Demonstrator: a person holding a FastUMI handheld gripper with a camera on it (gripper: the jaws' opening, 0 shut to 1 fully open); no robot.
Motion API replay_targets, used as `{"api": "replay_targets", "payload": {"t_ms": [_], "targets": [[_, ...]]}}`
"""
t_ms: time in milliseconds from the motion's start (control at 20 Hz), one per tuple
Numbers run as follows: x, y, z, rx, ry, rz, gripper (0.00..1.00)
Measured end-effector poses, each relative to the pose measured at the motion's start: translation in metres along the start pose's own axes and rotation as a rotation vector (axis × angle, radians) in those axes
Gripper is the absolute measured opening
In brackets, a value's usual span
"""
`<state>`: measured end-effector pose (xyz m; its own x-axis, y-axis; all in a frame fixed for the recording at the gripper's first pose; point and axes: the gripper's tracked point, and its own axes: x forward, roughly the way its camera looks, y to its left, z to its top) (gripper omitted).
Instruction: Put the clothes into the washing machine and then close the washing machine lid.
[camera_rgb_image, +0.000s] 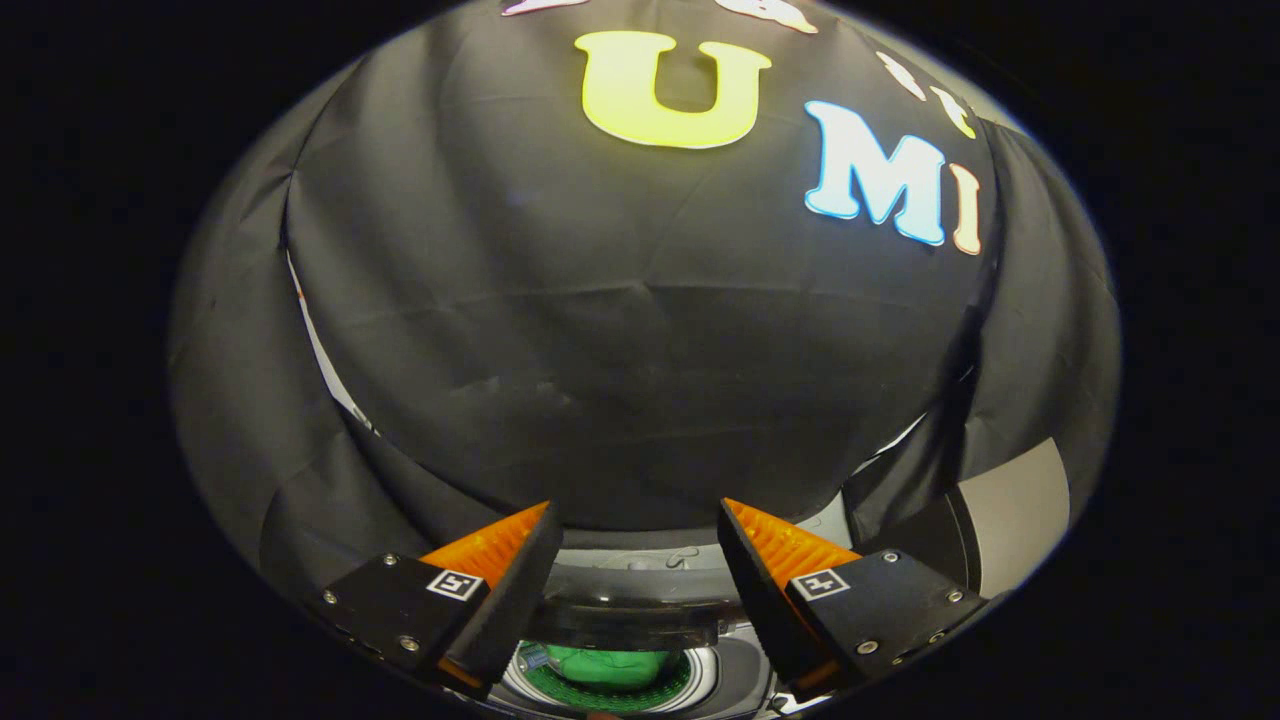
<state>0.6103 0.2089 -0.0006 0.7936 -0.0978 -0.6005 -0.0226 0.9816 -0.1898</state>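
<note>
Booth wall (640, 330): A big black cloth hangs all around behind my work. It takes up most of what I see, because my claw is tipped up and looks more at the wall than down.

Washing machine (740, 665): It sits low, under my claw. I see its top and round opening from above. I think I am up here so I can reach the lid next.

Grey panel (1010, 510): A flat pale piece stands just to the right of the machine. I cannot tell what it is.

Lid (635, 620): A dark see-through lid stands between my two fingers, at the back of the opening. It is still up, so the hole is open. It is not closed yet.

My claw (635, 520): My two fingers are spread wide apart. Nothing is held between them. I think they are empty because the clothes are already dropped in.

Clothes (605, 665): A green bundle lies down inside the drum, below the lid and between my fingers. It looks all the way in, so I guess only the lid is left to do.
</note>
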Motion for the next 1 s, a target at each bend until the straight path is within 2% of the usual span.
{"api": "replay_targets", "payload": {"t_ms": [100,300,1000], "targets": [[0.006,0.004,-0.007,-0.004,0.017,0.020,0.96],[0.011,0.004,-0.017,0.096,0.034,0.059,0.96],[-0.013,0.004,-0.026,0.092,-0.082,0.062,0.97]]}}
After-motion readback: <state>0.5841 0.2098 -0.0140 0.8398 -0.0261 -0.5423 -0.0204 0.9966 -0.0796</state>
